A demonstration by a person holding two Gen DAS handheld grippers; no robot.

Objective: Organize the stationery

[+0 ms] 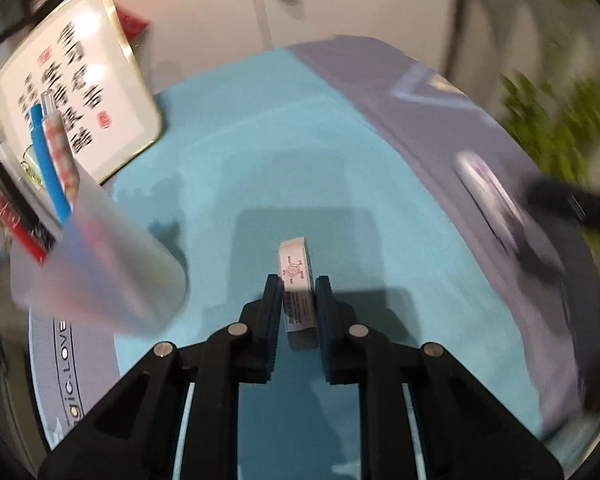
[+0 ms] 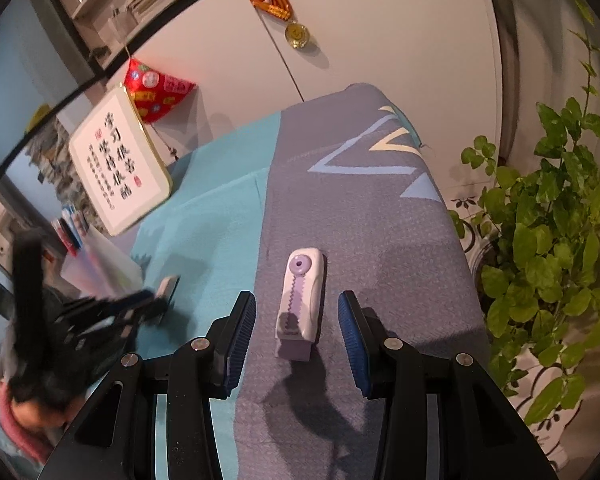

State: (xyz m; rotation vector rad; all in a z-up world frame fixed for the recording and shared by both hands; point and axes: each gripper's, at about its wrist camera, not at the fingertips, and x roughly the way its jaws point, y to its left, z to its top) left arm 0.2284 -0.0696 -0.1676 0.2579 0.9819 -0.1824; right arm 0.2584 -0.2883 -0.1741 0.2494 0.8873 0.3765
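Note:
My left gripper (image 1: 298,300) is shut on a white eraser (image 1: 296,276) with a printed sleeve and holds it above the teal cloth. A frosted pen holder (image 1: 100,260) with several pens stands to its left. My right gripper (image 2: 296,320) is open, its pads on either side of a white and purple correction tape (image 2: 302,300) that lies on the grey cloth. The left gripper (image 2: 148,304) with the eraser (image 2: 168,286) shows blurred in the right wrist view, next to the pen holder (image 2: 100,264).
A framed calligraphy board (image 1: 76,92) leans at the back left of the table (image 2: 360,200). A red ornament (image 2: 156,88) and a medal (image 2: 297,35) hang on the wall behind. A green plant (image 2: 552,260) stands past the table's right edge.

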